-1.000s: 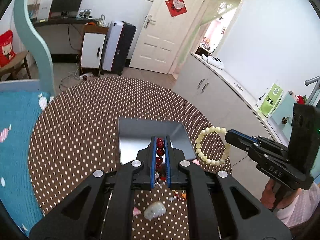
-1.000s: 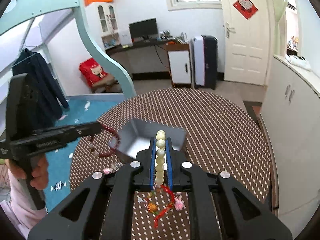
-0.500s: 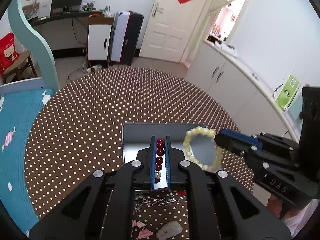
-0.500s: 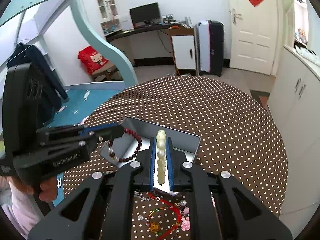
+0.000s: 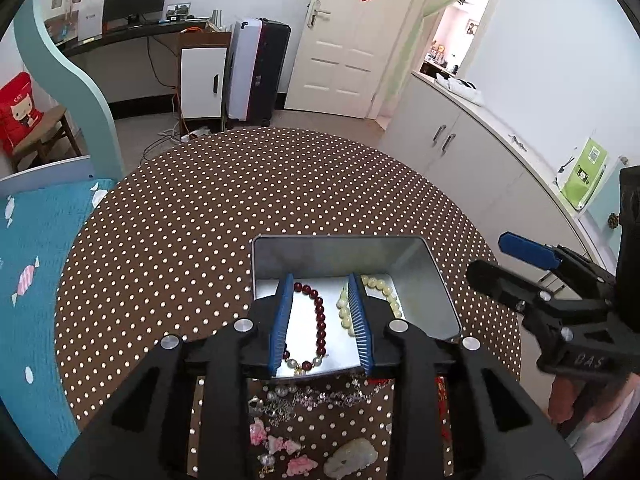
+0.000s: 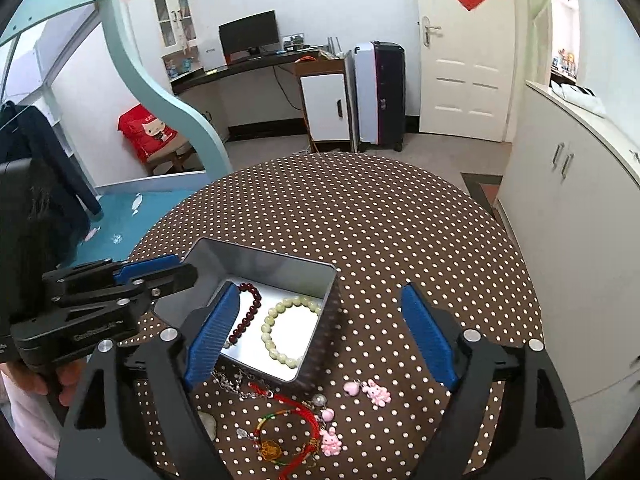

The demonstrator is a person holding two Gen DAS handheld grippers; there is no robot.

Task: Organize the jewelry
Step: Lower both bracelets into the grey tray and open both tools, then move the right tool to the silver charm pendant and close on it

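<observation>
We see the dotted table (image 6: pixel 400 216), w/ metal tin (image 6: pixel 316 320) on it. Our right gripper (image 6: pixel 320 328) & left gripper (image 5: pixel 322 312) just opened, nothing gripped. Pale bracelet (image 6: pixel 276 336) & red bracelet (image 5: pixel 320 320) lie in tin.

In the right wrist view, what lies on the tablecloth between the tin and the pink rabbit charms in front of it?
Nothing: in the right wrist view the dotted tablecloth is bare between the tin and the pink rabbit charms.

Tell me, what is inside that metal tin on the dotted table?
Inside the metal tin lie a dark red bead bracelet and a pale green bead bracelet, side by side. A blue finger covers the tin's near left corner.
</observation>
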